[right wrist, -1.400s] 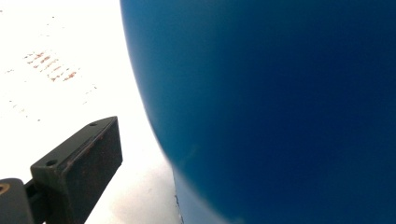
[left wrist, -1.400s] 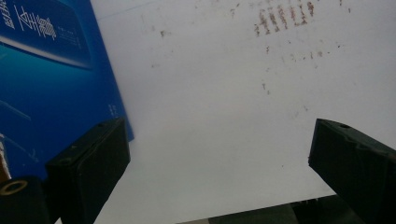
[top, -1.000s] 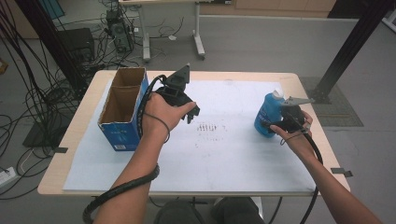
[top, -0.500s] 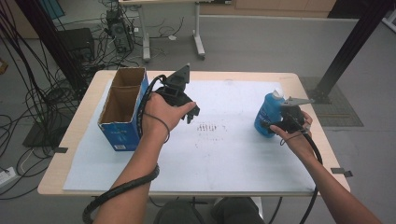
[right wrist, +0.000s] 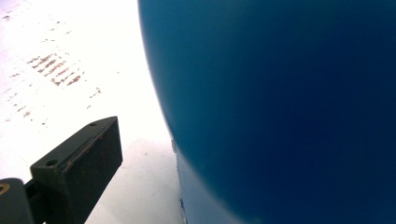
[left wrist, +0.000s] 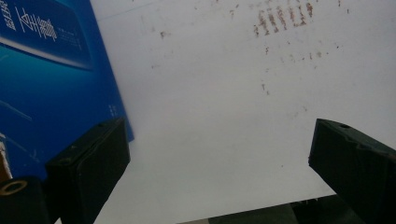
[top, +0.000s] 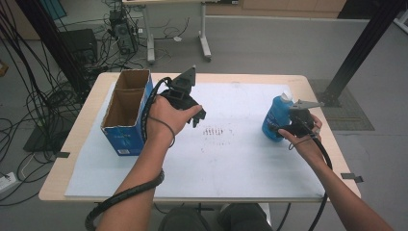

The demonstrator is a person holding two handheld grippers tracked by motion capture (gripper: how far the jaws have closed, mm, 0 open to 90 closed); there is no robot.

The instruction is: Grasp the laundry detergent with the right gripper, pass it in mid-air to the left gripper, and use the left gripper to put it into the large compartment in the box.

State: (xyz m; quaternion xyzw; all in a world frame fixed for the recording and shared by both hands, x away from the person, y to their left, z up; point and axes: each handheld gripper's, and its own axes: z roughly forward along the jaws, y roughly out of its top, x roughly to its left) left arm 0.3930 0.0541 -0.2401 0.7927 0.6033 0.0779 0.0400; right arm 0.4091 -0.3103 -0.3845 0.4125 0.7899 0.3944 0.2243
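One tall blue plastic bottle [top: 275,119] stands upright near the counter's [top: 250,168] right edge, touching the right hand-held gripper [top: 284,126], whose jaws sit apart around it.

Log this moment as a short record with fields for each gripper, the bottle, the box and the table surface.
left gripper: jaws open, over the white sheet, beside the box
right gripper: jaws at the bottle; grip cannot be told
blue bottle: upright, right side of the sheet, pale cap
blue cardboard box: open top, two compartments, left side
white sheet: brownish marks near middle
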